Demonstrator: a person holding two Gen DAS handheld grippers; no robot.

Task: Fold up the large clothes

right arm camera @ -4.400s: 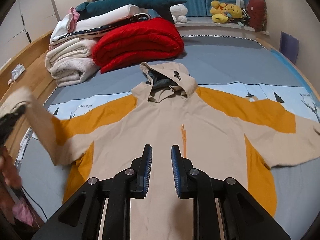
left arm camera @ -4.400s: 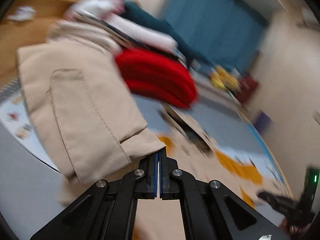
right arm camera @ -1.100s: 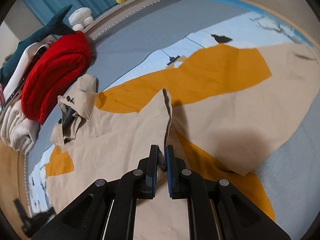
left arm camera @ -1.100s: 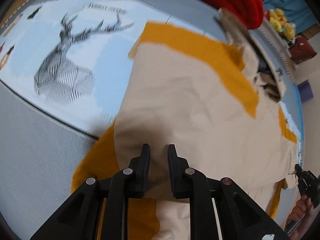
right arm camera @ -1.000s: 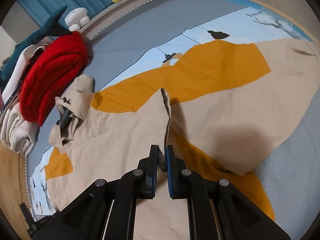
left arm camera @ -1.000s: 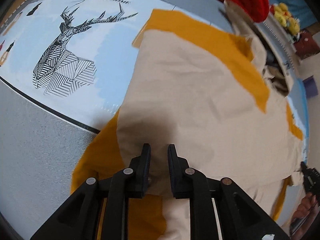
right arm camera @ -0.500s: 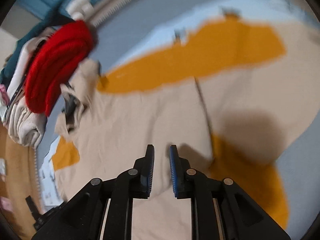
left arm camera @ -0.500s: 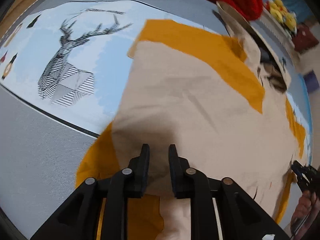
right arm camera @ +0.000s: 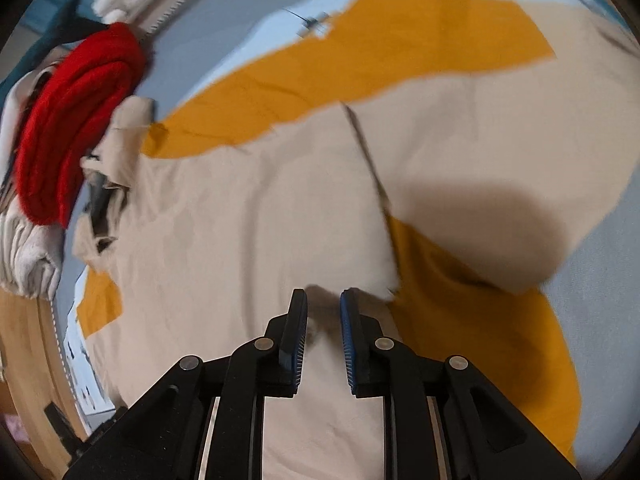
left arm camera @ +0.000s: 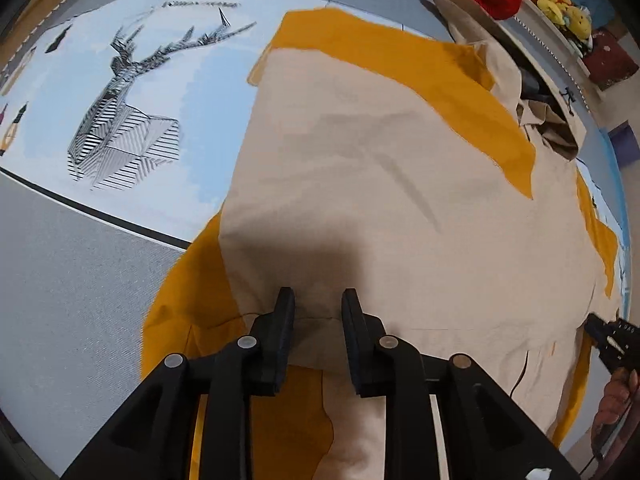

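Observation:
A beige and orange hooded jacket (left arm camera: 380,160) lies spread on the bed, its hood (left arm camera: 500,64) toward the far side. My left gripper (left arm camera: 317,294) points down at a beige flap folded over the orange side panel. Its jaws stand a little apart, and no cloth is pinched between them. In the right wrist view the jacket (right arm camera: 240,220) is blurred, with a folded flap edge (right arm camera: 368,168) lying flat. My right gripper (right arm camera: 324,294) hovers just over the beige cloth, jaws slightly apart and gripping nothing. It also shows at the left wrist view's right edge as the right gripper (left arm camera: 612,340), with a hand (left arm camera: 618,396) behind it.
The bed sheet (left arm camera: 60,300) is grey with a pale blue deer print (left arm camera: 120,120). A folded red blanket (right arm camera: 72,120) and white towels (right arm camera: 28,256) are stacked beyond the hood. Yellow plush toys (left arm camera: 560,0) sit on a ledge. A wooden bed frame (right arm camera: 24,360) runs along the left.
My right gripper let go of the beige edge it held upright, and that flap now lies flat; the gripper came down. My left gripper's jaws spread slightly and it stayed put.

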